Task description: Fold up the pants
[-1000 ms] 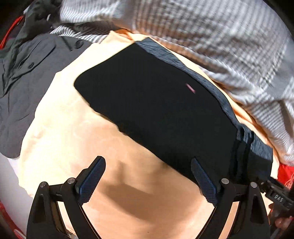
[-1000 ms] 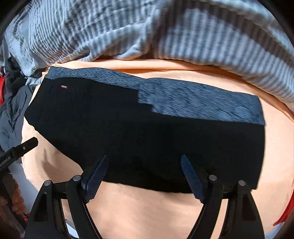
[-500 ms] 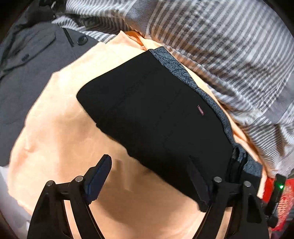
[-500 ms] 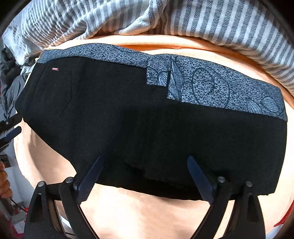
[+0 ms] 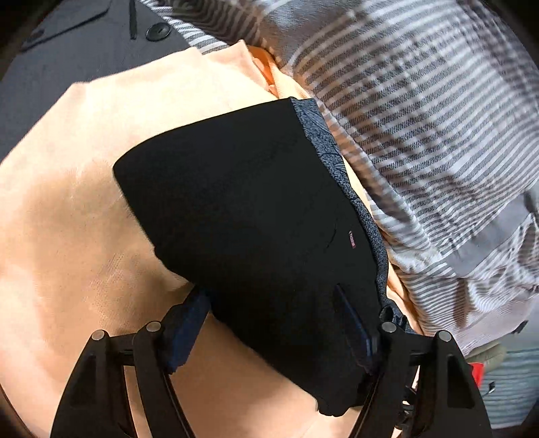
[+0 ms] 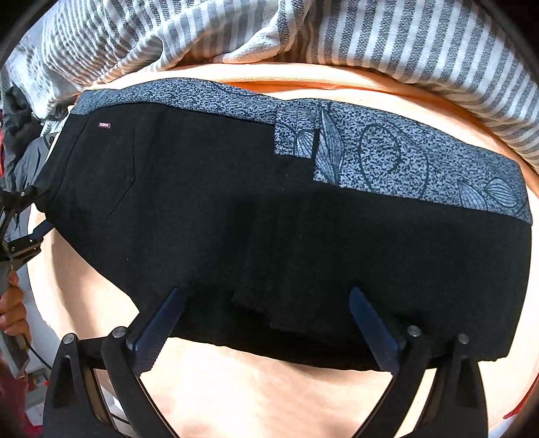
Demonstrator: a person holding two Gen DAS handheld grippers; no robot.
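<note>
both tongs gape over black pants (image 6: 235, 215).

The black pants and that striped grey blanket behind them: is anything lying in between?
Yes. In the right wrist view a strip of the peach sheet shows between the pants and the striped blanket.

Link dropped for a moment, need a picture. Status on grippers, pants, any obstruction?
Left gripper open, straddling pants end. Right gripper open at pants' near edge. Pants flat on orange cloth. Striped blanket bunched along far edge.
</note>
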